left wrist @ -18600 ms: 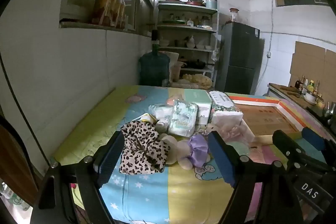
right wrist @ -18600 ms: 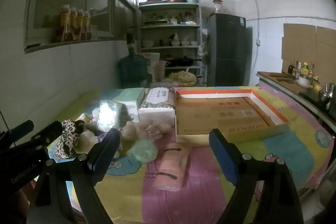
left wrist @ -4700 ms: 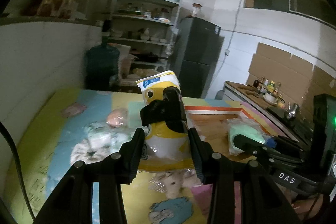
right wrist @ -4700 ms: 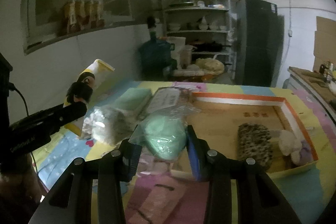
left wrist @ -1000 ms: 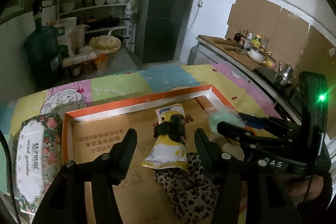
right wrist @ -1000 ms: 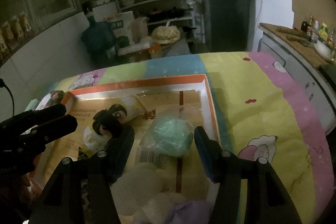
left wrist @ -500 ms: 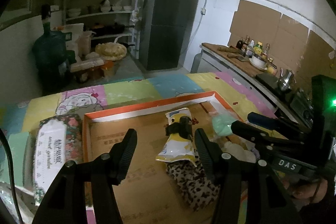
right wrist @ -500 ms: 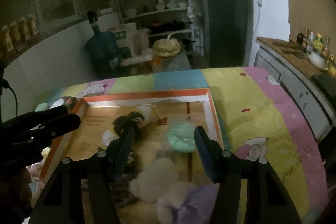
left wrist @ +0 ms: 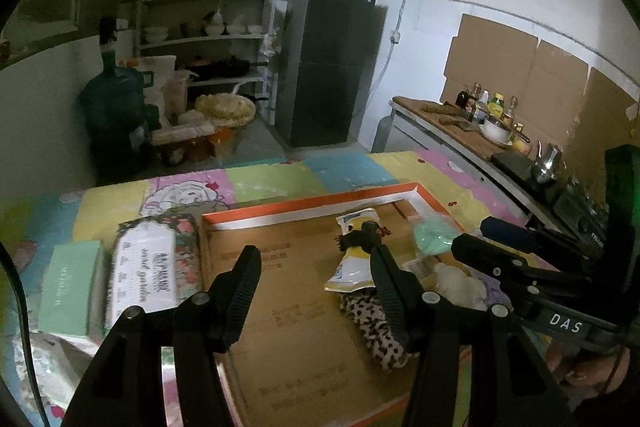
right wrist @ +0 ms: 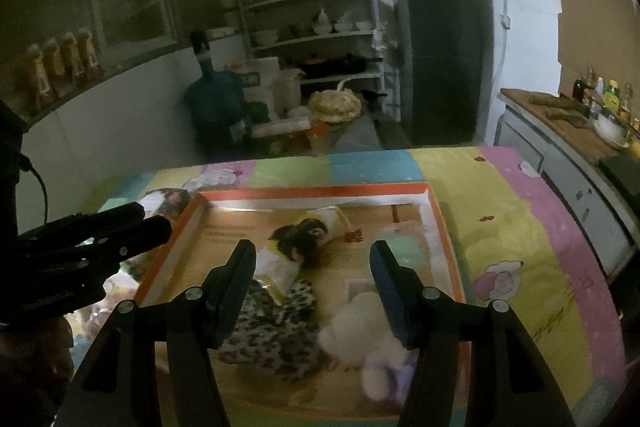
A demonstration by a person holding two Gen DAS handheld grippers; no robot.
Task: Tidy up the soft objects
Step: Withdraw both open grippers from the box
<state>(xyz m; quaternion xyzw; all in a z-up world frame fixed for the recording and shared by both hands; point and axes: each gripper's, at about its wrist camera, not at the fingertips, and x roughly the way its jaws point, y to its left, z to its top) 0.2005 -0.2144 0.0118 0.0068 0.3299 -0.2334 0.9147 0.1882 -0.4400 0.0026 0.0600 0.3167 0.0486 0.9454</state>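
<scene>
**Soft things in the cardboard tray, both tools held wide**

Four soft things are seen inside the flat cardboard tray (left wrist: 304,331) with the orange rim. The yellow and white pouch (left wrist: 354,261) with a black clip on it lies near the middle, and its lower end rests on the leopard-print cloth (left wrist: 374,327). The green soft pack (left wrist: 430,237) lies by the right wall of the tray. The white and purple plush toy (right wrist: 366,343) is seen in the near right corner, beside the leopard-print cloth.

The left tool (left wrist: 316,291) is held above the tray with its fingers wide apart, and nothing is held in it. The right tool (right wrist: 312,281) is also spread wide and is empty.

The tray is set on a worktop covered with a bright cartoon cloth (right wrist: 512,227). Left of the tray, a flowered tissue pack (left wrist: 154,267) and a pale green box (left wrist: 70,287) are seen side by side.
</scene>
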